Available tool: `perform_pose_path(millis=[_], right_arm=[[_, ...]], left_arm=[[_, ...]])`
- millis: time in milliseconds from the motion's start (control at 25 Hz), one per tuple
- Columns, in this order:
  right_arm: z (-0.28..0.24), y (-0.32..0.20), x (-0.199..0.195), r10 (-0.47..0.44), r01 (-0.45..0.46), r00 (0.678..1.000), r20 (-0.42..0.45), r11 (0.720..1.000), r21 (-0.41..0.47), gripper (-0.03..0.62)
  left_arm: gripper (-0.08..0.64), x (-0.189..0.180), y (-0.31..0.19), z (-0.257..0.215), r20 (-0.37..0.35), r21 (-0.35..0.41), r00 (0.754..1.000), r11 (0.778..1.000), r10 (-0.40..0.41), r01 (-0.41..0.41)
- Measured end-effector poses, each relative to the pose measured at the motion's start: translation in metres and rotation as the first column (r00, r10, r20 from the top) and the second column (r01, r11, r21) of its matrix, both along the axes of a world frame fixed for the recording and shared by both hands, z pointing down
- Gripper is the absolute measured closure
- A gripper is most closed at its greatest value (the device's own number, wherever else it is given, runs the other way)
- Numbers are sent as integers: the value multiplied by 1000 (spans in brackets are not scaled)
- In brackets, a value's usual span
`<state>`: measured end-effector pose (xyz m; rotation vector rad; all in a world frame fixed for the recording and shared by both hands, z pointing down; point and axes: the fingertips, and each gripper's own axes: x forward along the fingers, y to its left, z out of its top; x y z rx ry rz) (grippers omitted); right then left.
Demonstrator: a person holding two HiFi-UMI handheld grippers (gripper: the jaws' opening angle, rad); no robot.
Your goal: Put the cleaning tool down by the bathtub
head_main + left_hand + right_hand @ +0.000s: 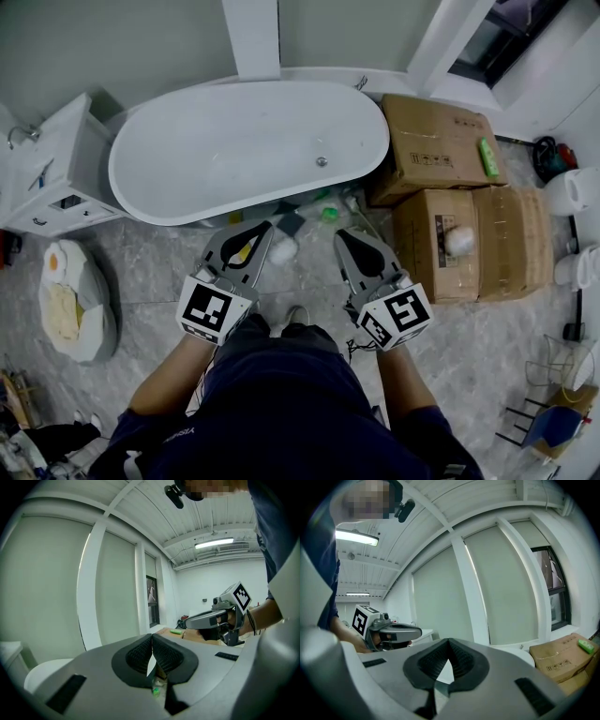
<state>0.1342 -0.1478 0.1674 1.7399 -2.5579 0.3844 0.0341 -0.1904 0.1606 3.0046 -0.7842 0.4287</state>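
The left gripper and right gripper are held empty, jaws pressed together; the cleaning tool at twelve o'clock may be kicked by a step.

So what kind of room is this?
Probably a bathroom, maybe unfinished or a mock-up: a white bathtub, a vanity beside it, and cardboard boxes stacked on the tiled floor.
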Motion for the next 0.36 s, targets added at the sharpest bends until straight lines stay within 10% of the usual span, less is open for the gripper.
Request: perform_pose_path(millis=[360], right_arm=[[7, 4, 3, 9, -9, 1000, 7, 1000, -10, 589]], left_arm=[[528, 3, 4, 5, 3, -10, 1000, 1000, 3, -3]])
